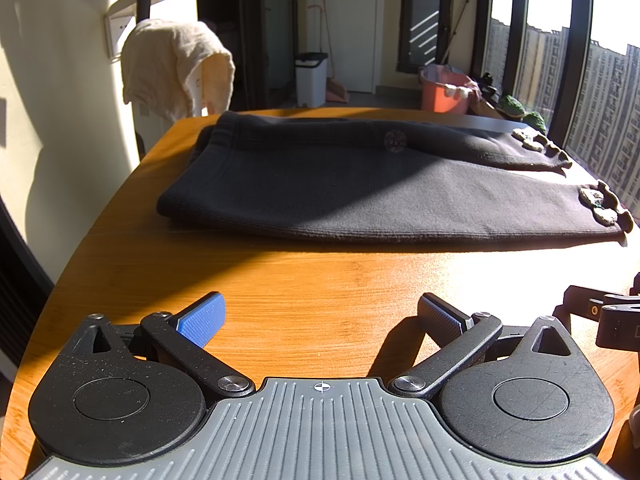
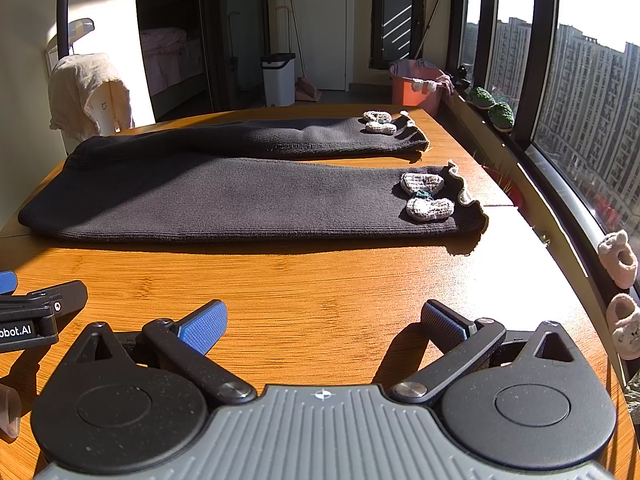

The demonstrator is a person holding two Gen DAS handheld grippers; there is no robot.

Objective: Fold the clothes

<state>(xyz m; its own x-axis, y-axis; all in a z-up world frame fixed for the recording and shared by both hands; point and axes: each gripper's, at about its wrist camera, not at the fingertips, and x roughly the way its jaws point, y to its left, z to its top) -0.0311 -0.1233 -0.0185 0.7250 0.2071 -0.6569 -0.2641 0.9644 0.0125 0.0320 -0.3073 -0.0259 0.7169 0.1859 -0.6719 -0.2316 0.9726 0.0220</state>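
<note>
Black trousers (image 2: 248,196) lie flat on the wooden surface (image 2: 320,292), long axis crosswise to both claws: waistband left, bow-trimmed cuffs (image 2: 428,200) right. Left claw (image 1: 320,320) and right claw (image 2: 322,322) both gape wide, empty, side by side, short of the near leg. Left sits nearer the waistband, right nearer the cuffs.

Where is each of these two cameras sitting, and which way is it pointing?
Left wrist view: sits on the left gripper, low over the wooden table, facing the black trousers; its own open blue-padded fingers show, and the right gripper's edge at far right.
Right wrist view: sits on the right gripper, facing the trouser legs' cuffs with knitted bows; its own open fingers show, plus the left gripper's side at far left.
Shared: the trousers, table, white bin, orange tub and window.
</note>
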